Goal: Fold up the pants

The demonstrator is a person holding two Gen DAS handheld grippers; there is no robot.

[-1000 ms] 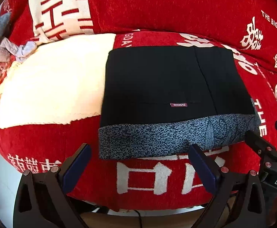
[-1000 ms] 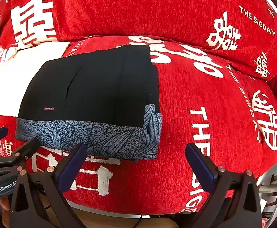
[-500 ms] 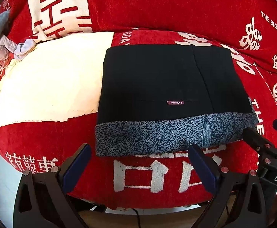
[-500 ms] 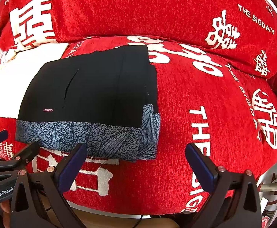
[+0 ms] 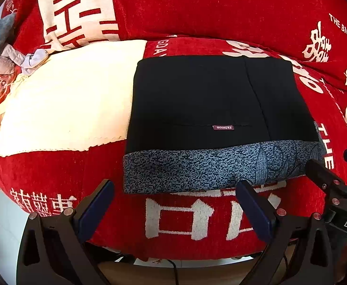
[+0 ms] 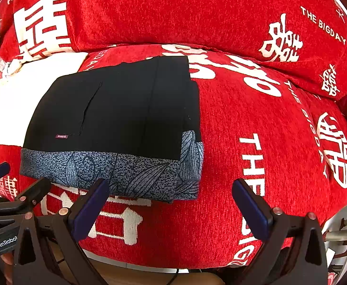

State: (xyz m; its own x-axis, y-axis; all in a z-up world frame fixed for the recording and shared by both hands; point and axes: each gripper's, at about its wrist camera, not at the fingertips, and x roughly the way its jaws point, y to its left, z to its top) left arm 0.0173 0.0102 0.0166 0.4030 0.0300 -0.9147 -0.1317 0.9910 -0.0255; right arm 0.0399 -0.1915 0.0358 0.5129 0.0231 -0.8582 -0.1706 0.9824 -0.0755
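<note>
The pants (image 5: 216,104) lie folded into a flat black rectangle on the red sofa seat, with a grey patterned band (image 5: 197,168) along the near edge and a small label on top. They also show in the right wrist view (image 6: 116,114), left of centre. My left gripper (image 5: 173,187) is open and empty, just short of the near edge of the pants. My right gripper (image 6: 168,187) is open and empty, in front of the pants' right corner. Each gripper shows at the edge of the other's view.
The red sofa cover (image 6: 256,130) with white lettering spans the seat and the back cushions (image 5: 197,4). A cream cloth (image 5: 66,99) lies left of the pants. A heap of grey and pale clothes (image 5: 0,47) sits at the far left.
Both grippers have drawn back slightly from the pants. The pants have not moved. Both grippers stay open.
</note>
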